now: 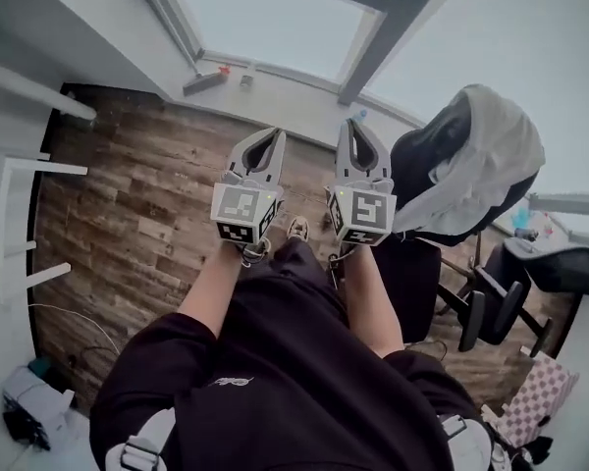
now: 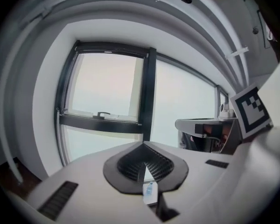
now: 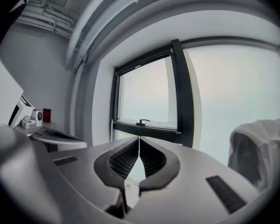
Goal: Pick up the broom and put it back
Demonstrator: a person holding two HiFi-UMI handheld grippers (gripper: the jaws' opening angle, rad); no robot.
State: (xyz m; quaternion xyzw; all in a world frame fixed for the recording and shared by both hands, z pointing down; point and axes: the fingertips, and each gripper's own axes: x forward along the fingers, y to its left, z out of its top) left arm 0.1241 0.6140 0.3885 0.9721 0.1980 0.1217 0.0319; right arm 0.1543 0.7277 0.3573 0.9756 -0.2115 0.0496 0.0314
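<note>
No broom shows plainly in any view. A dark bar-shaped thing (image 1: 204,82) lies at the foot of the window; what it is I cannot tell. In the head view I hold both grippers out level over the wooden floor (image 1: 128,204), side by side. My left gripper (image 1: 273,133) is shut, its tips meeting with nothing between them, as the left gripper view (image 2: 143,144) confirms. My right gripper (image 1: 351,124) is likewise shut and empty, its jaws touching in the right gripper view (image 3: 139,139). Both point toward the large window (image 1: 275,18).
An office chair draped with a pale garment (image 1: 476,160) stands close on the right, with another black chair (image 1: 560,268) behind it. A white rack (image 1: 20,214) stands at the left wall. A cable (image 1: 69,317) lies on the floor, and a checked bag (image 1: 535,395) sits at bottom right.
</note>
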